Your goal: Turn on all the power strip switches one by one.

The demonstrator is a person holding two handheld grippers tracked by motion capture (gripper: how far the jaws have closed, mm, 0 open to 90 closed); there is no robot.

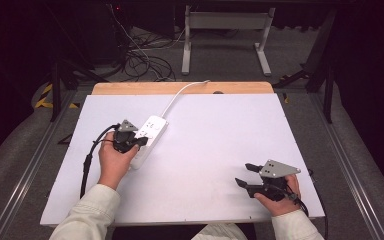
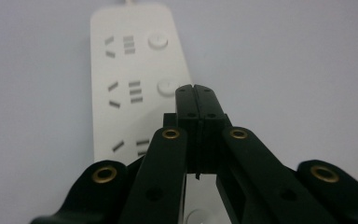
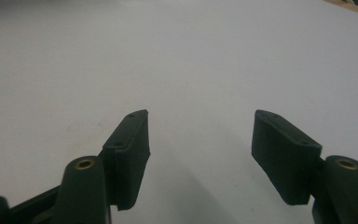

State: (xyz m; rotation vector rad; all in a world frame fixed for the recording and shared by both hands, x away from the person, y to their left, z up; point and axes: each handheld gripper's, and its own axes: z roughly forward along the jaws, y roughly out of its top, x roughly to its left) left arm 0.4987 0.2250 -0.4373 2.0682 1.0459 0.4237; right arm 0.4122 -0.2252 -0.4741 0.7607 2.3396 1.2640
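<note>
- Nearest the person, the right tool (image 1: 246,174) rests low on the white surface (image 1: 220,130) by its near right corner, jaws spread wide with nothing between them; its own view shows only bare board ahead.
- Further in on the left, the left tool (image 1: 139,141) has its jaws pressed flat together, holding nothing, tips hanging over the power strip (image 1: 149,136) beside a round button (image 2: 165,87).
- My guess is the step is pressing that switch: best to come straight down with the closed tips centred on the button, pushing gently so the light strip does not skid.
- The strip lies at a slant left of centre, well in from every edge; its white cord (image 1: 180,95) runs to the far wooden edge (image 1: 180,88).
- There is wide open room in the middle and right; the right tool could cross over to steady the strip.
- Beyond the surface, cables (image 1: 140,60) clutter the floor.
</note>
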